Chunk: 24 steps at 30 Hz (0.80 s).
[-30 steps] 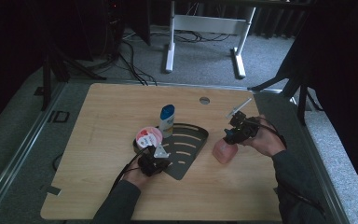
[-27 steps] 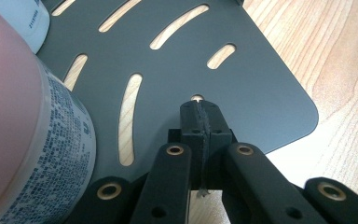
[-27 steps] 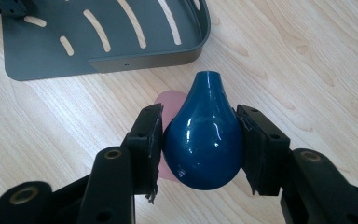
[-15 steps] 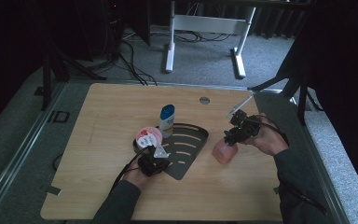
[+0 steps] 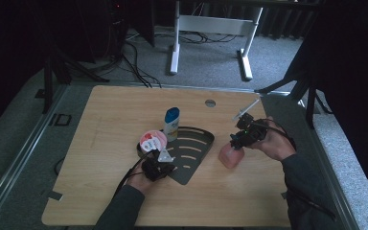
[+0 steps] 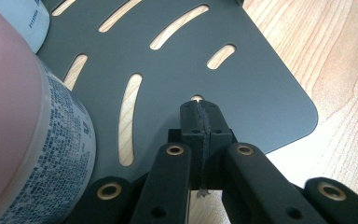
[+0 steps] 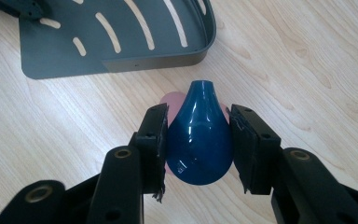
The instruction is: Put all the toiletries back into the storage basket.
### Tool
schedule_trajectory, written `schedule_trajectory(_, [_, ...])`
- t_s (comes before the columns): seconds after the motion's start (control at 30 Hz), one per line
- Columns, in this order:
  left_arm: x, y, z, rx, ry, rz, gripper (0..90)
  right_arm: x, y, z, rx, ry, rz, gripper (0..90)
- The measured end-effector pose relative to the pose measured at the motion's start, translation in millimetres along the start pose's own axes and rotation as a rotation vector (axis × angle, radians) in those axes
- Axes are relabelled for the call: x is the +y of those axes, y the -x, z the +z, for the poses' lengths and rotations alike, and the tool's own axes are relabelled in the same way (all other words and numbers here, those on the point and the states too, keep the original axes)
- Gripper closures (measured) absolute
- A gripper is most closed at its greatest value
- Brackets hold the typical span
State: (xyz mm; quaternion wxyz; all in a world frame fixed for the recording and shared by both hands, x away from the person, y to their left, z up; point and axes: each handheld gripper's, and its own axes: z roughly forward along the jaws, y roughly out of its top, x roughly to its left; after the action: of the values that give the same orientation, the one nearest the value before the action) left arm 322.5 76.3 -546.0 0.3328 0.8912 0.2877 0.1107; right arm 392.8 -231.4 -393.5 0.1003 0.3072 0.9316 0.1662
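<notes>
A dark grey slotted tray (image 5: 194,155) lies flat mid-table. On its far side stand a white bottle with a blue cap (image 5: 171,123) and a pink-lidded can (image 5: 152,141). My left gripper (image 5: 157,168) is at the tray's near edge. In the left gripper view its jaws (image 6: 200,109) are shut with nothing between them, tips over the tray (image 6: 242,70), the can (image 6: 32,140) close on the left. Right of the tray stands a pink bottle (image 5: 230,155). My right gripper (image 5: 242,136) is shut on its blue cap (image 7: 198,140), one pad on each side.
Bare wooden tabletop (image 5: 105,115) surrounds the tray. A round cable hole (image 5: 210,102) sits near the far edge. Beyond the table, a white desk frame (image 5: 175,48) and loose cables (image 5: 134,67) lie on the grey floor.
</notes>
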Motion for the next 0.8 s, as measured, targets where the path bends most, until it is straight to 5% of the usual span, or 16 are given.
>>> schedule_trajectory(0.8, [0.1, -0.5, 0.1, -0.005, 0.001, 0.0, 90.0, 0.8, -18.7, -1.5, 0.04, 0.001, -0.04, 58.7])
